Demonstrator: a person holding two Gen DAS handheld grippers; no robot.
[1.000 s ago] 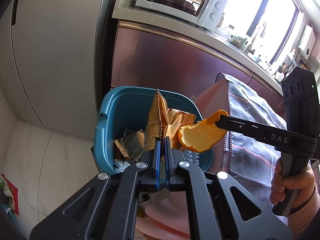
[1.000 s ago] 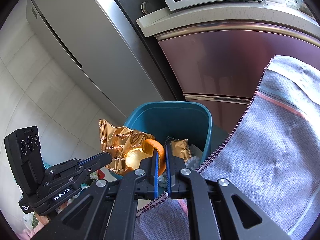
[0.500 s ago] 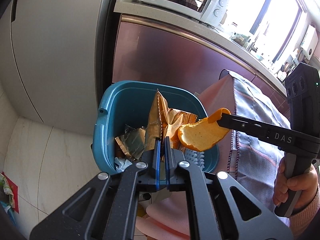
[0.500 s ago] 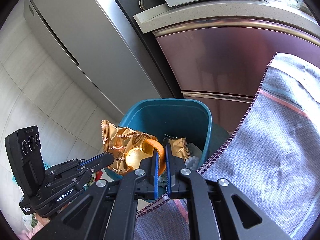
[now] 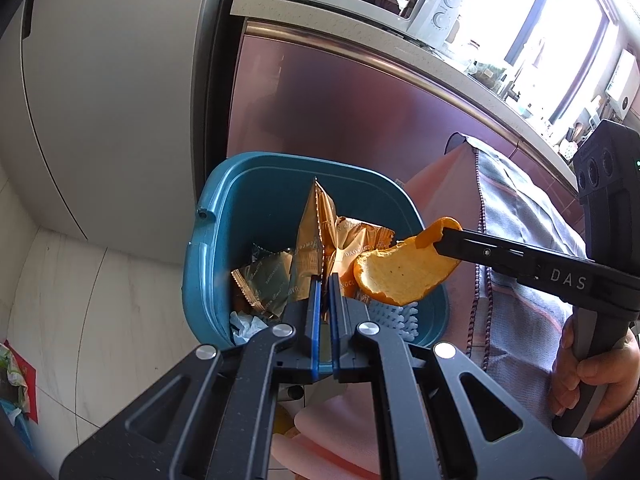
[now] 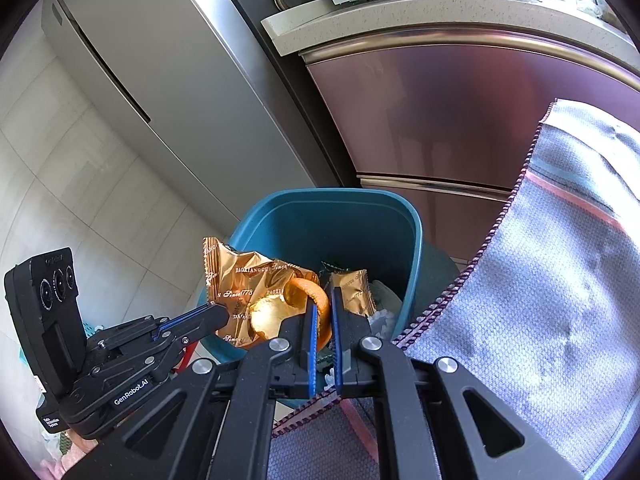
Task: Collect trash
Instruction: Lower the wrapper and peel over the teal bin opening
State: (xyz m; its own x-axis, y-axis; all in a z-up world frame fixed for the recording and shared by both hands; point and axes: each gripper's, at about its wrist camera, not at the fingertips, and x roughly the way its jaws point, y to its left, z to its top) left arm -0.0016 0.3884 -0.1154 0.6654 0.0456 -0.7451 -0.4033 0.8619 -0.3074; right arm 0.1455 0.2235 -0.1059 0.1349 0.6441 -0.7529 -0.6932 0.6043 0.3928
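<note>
Gold foil wrapper (image 5: 316, 240) is pinched edge-on between the fingers (image 5: 314, 300) of the left gripper (image 5: 325, 300), held directly above the open teal bin (image 5: 208, 240). Vs. 1 s ago: almost no change noted; both grippers and their loads sit in approx. the same place over the bin, fingers pressed on their loads throughout, only a slight shift of framing. Judgement: carry phase is done, release not yet made; both items appear ready to be dropped. Orange peel (image 5: 400, 272) is clamped at one end by the right gripper (image 6: 324, 312), its curved body hanging over the bin's right side, just beside the wrapper, poss. touching it. Peel: pale pitted inner face, bright orange rim, stiff curl. Wrapper: crinkled, printed w/ script lettering, serrated seam upright. Bin already holds other gold wrappers (image 5: 264, 280), white scraps and a pale-blue bristled item, identity unclear. Grey woven cloth (image 6: 540, 280) w/ pink stripe is draped to the right of the bin. Risk: the light wrapper could cling to the fingers on opening.
</note>
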